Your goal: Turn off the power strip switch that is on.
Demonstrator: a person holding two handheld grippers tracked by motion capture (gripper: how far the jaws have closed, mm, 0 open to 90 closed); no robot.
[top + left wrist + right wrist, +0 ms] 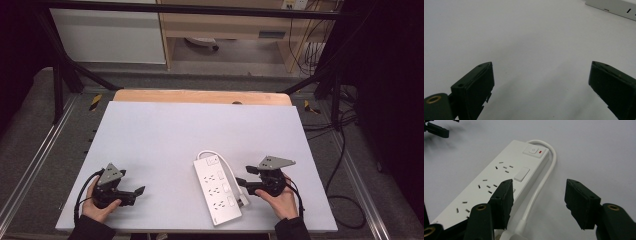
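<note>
**Right Gripper Positioned at Power Strip Cable; Left Gripper Idle**

The white power strip (217, 190) lay flat on the white table (160, 135), toward the near edge and right of centre. Its long axis ran from the far end, where the switch (533, 150) sat, back toward the person, angled slightly rightward at the near end. The white cable (541, 182) left the switch end, looped round, and ran back along the strip's right flank to the plug (242, 202) lying just beside the near right corner.

The right gripper (242, 182) was held just beside the strip's right edge, jaws pointing left toward it. In the right gripper view the jaws stood apart and held nothing; the cable passed up between them, closer to the left jaw, which overlapped the strip's edge. Whether either jaw touched the cable could not be determined.

The left gripper (142, 190) rested well apart from the strip, on bare table at the near left. Its jaws were spread wide with nothing between them, and the strip's corner (614, 7) appeared far off at the upper right of the left gripper view.

Judgement: the right gripper was clearly the nearer tool. The cable ran roughly parallel to the strip's long axis and along the line of the jaws, so closing would likely take the cable or the plug.
</note>
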